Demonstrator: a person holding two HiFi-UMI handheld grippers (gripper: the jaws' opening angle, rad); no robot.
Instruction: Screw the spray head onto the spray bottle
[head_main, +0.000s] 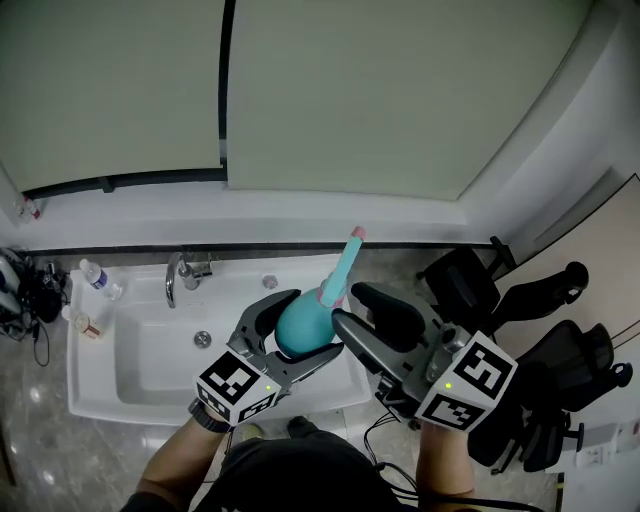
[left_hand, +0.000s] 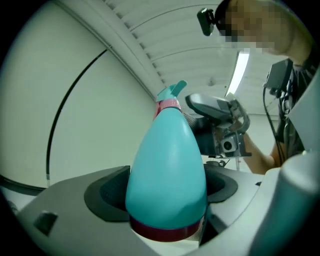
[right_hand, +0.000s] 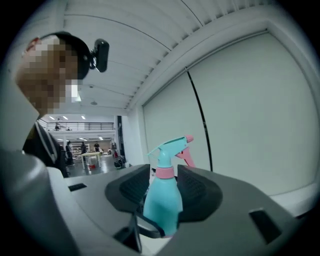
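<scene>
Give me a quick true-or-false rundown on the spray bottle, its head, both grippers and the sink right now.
1. The left gripper is shut on the body of the teal spray bottle. True.
2. The spray head lies in the sink. False: it sits on the bottle's neck, above a pink collar.
3. The right gripper is clamped on the spray head. False: its jaws stand apart near the bottle's neck, pressing on nothing.
4. The bottle is held over a white sink with a faucet. True.
</scene>
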